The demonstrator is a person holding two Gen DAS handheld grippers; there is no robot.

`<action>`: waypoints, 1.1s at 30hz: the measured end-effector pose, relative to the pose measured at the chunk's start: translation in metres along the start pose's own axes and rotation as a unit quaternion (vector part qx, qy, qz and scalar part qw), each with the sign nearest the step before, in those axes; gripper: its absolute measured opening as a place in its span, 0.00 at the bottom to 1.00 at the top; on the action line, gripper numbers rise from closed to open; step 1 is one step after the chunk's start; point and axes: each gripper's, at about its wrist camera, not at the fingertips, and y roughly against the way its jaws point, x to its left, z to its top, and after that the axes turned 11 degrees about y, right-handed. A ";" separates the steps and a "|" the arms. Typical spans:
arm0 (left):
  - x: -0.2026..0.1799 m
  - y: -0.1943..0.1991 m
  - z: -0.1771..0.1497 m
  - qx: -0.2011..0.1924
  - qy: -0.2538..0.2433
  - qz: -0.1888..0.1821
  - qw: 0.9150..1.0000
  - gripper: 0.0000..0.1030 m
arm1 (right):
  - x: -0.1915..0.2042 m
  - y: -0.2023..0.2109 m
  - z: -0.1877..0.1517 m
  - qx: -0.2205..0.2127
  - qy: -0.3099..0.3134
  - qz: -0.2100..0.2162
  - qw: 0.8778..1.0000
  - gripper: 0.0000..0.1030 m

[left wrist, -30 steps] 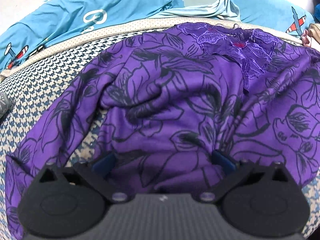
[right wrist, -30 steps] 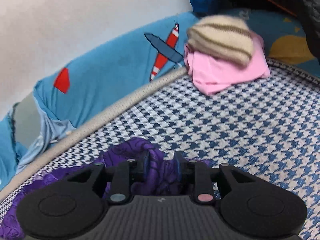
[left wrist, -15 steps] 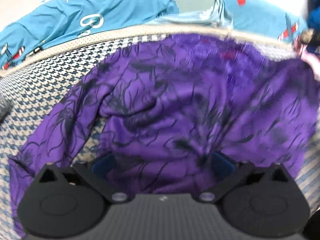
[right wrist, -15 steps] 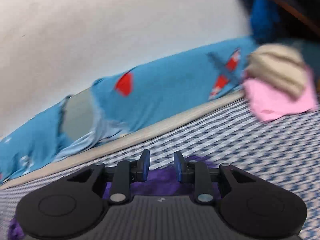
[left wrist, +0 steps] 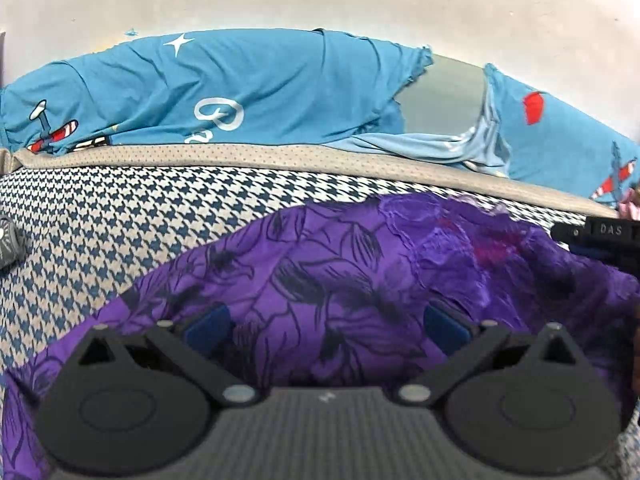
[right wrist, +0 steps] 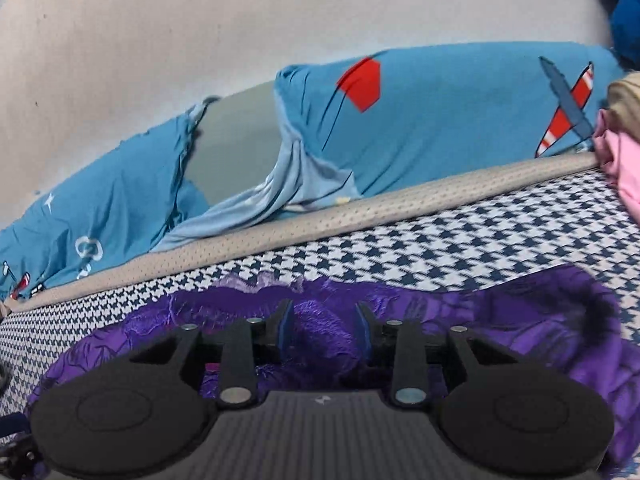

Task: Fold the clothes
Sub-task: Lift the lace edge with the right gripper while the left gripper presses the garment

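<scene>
Lying bunched on the blue-and-white houndstooth mattress (left wrist: pixel 120 216), the purple floral-print garment (left wrist: pixel 340 280) looks mid-fold. Left gripper (left wrist: pixel 326 326) jaws spread wide over it; right gripper (right wrist: pixel 325 330) jaws parted around its lace edge, grip uncertain. Next: pinch an edge, carry it across.

Even, soft light; fisheye-bent edges; slight motion blur.

Left gripper (left wrist: pixel 326 326), jaws spread wide, lower centre over a purple floral garment (left wrist: pixel 360 280). Houndstooth mattress (left wrist: pixel 120 216) centre left; blue airplane-print sheet (left wrist: pixel 240 92) above.
</scene>
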 end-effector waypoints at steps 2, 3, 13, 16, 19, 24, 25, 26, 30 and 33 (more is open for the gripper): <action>0.000 -0.010 -0.002 0.006 0.002 0.011 1.000 1.00 | 0.001 -0.005 0.000 0.002 0.000 -0.004 1.000 0.33; 0.001 -0.015 -0.003 0.010 0.004 0.015 1.000 1.00 | 0.002 -0.008 -0.001 0.004 0.000 -0.008 1.000 0.33; 0.010 -0.050 -0.019 0.065 -0.003 0.080 0.995 1.00 | 0.008 -0.036 -0.001 0.016 0.018 -0.027 0.999 0.36; 0.014 -0.049 -0.023 0.066 -0.005 0.092 0.994 1.00 | 0.007 -0.045 -0.005 0.033 0.019 -0.014 0.999 0.29; 0.026 -0.049 -0.023 0.079 0.028 0.094 0.992 1.00 | 0.009 -0.048 -0.008 0.040 0.028 -0.014 0.999 0.15; 0.044 -0.047 -0.020 0.099 0.078 0.085 0.988 1.00 | 0.007 -0.039 -0.008 0.039 0.029 0.004 0.999 0.07; 0.044 -0.046 -0.022 0.099 0.080 0.084 0.988 1.00 | 0.007 -0.035 -0.008 0.039 0.032 0.008 0.999 0.07; 0.045 -0.045 -0.022 0.100 0.082 0.081 0.988 1.00 | 0.008 -0.031 -0.007 0.036 0.038 0.015 0.998 0.07; 0.052 -0.039 -0.020 0.100 0.096 0.068 0.988 1.00 | 0.013 -0.010 -0.008 0.033 0.063 0.049 0.996 0.07; 0.049 -0.034 -0.017 0.082 0.088 0.070 0.990 1.00 | 0.020 0.008 -0.012 0.031 0.095 0.079 0.992 0.07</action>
